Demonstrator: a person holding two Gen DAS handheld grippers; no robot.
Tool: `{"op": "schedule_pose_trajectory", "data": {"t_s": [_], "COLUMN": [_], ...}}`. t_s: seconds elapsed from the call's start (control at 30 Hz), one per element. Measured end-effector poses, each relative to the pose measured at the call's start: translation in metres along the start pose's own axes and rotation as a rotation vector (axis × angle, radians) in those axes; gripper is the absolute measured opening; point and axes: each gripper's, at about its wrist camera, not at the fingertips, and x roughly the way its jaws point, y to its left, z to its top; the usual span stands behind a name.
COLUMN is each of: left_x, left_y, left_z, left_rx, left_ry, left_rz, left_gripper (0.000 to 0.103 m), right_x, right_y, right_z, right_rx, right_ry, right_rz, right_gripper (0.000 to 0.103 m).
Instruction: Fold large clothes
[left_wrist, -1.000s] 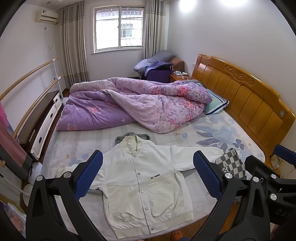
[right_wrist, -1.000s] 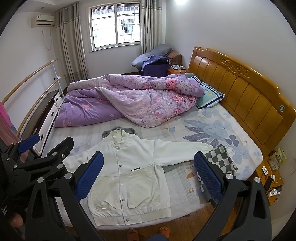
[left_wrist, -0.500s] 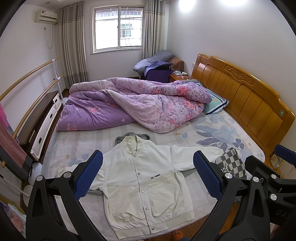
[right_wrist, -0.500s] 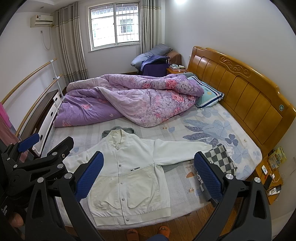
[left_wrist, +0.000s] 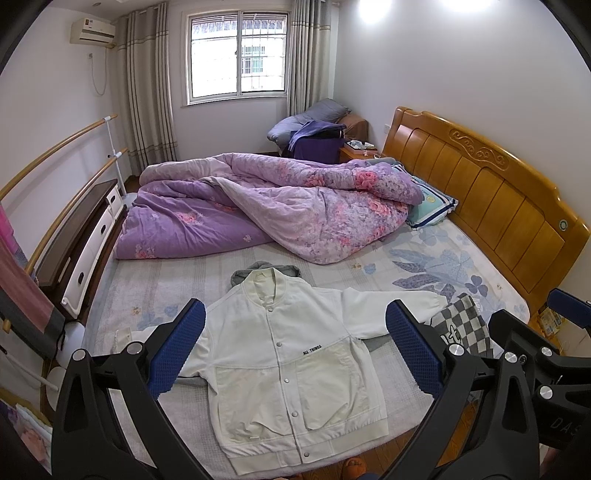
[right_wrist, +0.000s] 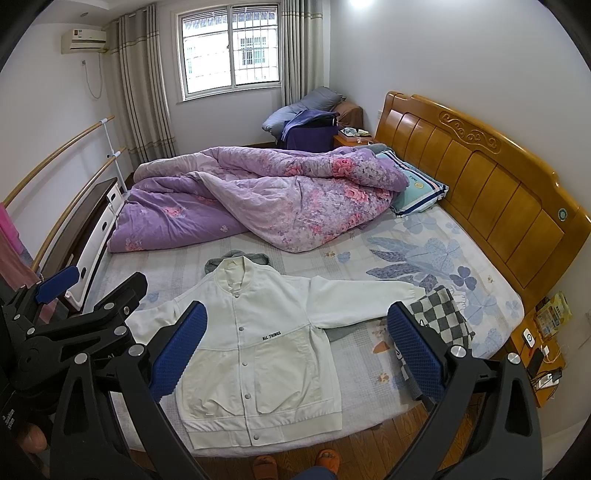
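A white button-up jacket (left_wrist: 288, 365) lies flat, face up, on the near side of the bed, sleeves spread out; it also shows in the right wrist view (right_wrist: 255, 347). A grey garment (left_wrist: 264, 269) peeks out behind its collar. A black-and-white checked cloth (left_wrist: 463, 326) lies at the end of the right sleeve. My left gripper (left_wrist: 293, 349) is open and empty, held above the jacket. My right gripper (right_wrist: 295, 349) is open and empty, also above it. The left gripper's body shows at the left of the right wrist view (right_wrist: 66, 325).
A crumpled purple floral quilt (left_wrist: 266, 206) covers the far half of the bed. A wooden headboard (left_wrist: 491, 206) runs along the right. A pillow (left_wrist: 432, 206) lies by it. A low cabinet (left_wrist: 81, 251) and wooden rails stand left. A bedside table (right_wrist: 539, 350) is at right.
Both views have shifted very slightly; the jacket and the grippers' jaws stand as before.
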Motion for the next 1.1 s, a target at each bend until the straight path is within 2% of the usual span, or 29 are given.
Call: {"op": "schedule_pose_trajectory", "data": {"t_s": [1.1], "left_x": [0.014], "left_y": [0.033], "left_z": [-0.024], "left_rx": [-0.004], "left_ry": [0.001], "left_rz": [0.008], "left_gripper": [0.098], "right_x": [0.012], "right_y": [0.016], "right_z": [-0.004], "right_rx": [-0.004], "right_ry": [0.009], "right_rz": [0.005], "right_gripper": [0.094]}}
